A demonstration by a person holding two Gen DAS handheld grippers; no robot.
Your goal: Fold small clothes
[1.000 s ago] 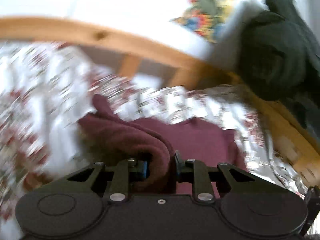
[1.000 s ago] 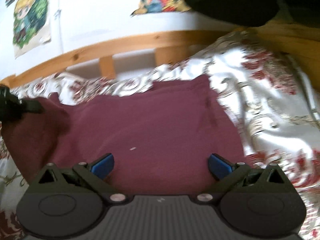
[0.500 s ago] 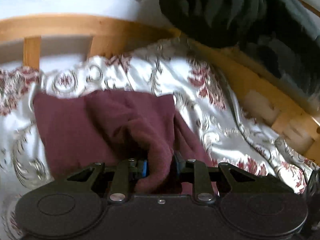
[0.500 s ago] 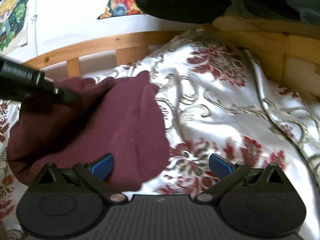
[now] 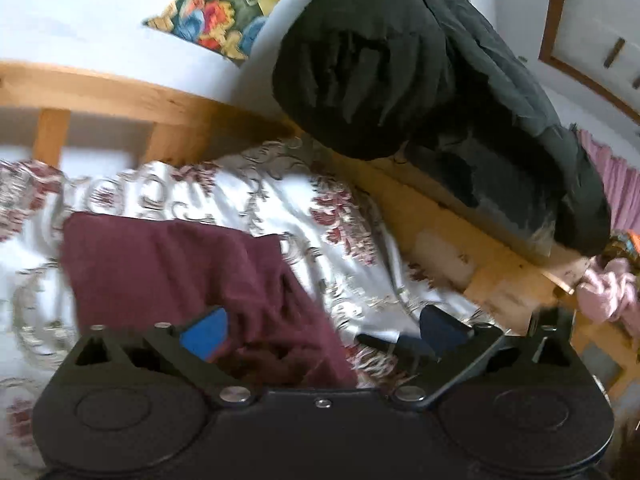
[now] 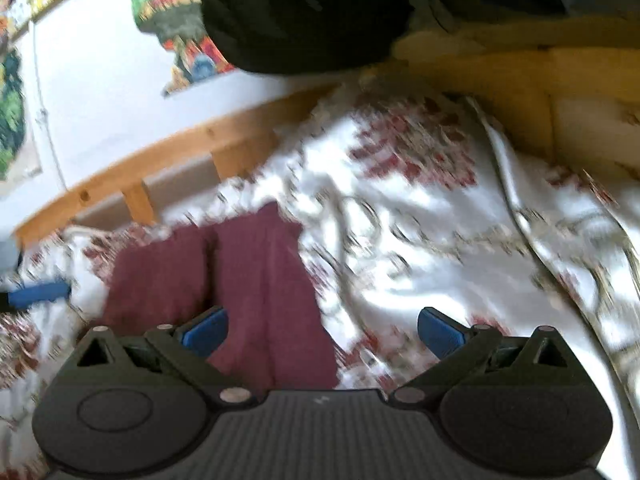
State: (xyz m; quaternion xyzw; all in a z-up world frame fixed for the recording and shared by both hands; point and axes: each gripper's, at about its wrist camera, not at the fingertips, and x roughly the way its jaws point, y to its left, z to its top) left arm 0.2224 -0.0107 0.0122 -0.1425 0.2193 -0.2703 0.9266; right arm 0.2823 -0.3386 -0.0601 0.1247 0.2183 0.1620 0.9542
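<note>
A floral bedspread (image 5: pixel 248 200) fills the middle of both views, a wooden bed rail (image 5: pixel 120 92) and poster-hung wall (image 5: pixel 80 12) across the upper left, a dark coat (image 5: pixel 380 60) at upper right. The maroon garment (image 5: pixel 180 264) lies folded at lower left, soft, light and likely to slump; its near hem looks the best hold. The left gripper (image 5: pixel 322 326) and right gripper (image 6: pixel 322 326) both gape, holding nothing.
</note>
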